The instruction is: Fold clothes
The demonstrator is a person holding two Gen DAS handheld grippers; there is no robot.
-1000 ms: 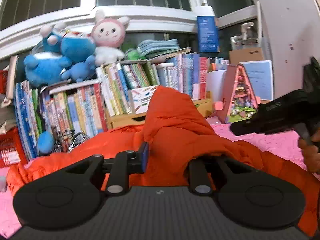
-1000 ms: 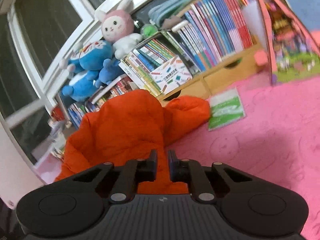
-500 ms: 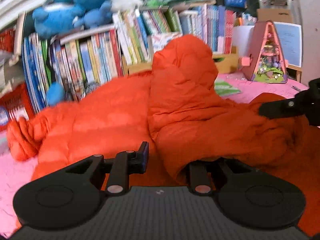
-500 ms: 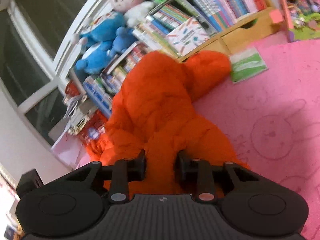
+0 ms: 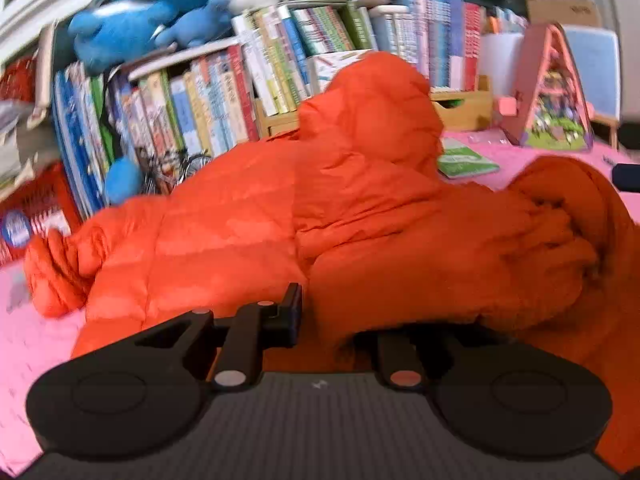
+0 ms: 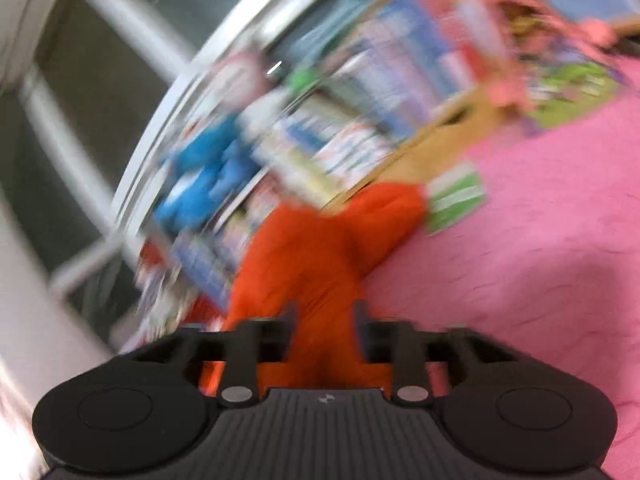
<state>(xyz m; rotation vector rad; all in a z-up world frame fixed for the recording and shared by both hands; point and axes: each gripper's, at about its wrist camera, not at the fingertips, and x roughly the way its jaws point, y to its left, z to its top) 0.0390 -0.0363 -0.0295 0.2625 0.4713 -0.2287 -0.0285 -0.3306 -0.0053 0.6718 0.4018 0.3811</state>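
Your puffy orange quilted jacket sprawls across the pink patterned bedspread, its hood bunched up high in the middle and a crumpled sleeve cuff trailing off to the left. Your left gripper is right down at the near edge of it, and a thick fold of the orange fabric is caught between the jaws: they're closing on it, the left finger pressed against the cloth, the right one buried under the fold. Over on the other side, your right gripper has its jaws coming apart, opening as we speak, with orange jacket fabric showing in the gap between them; that view is badly smeared with blur, so whether the pads touch the cloth is anyone's guess. Just beyond the hood, a thin green booklet lies flat on the bedspread. Behind it all, a packed row of colourful upright books lines the wall, blue plush toys perched on top, and a pink triangular toy house stands off to the right.
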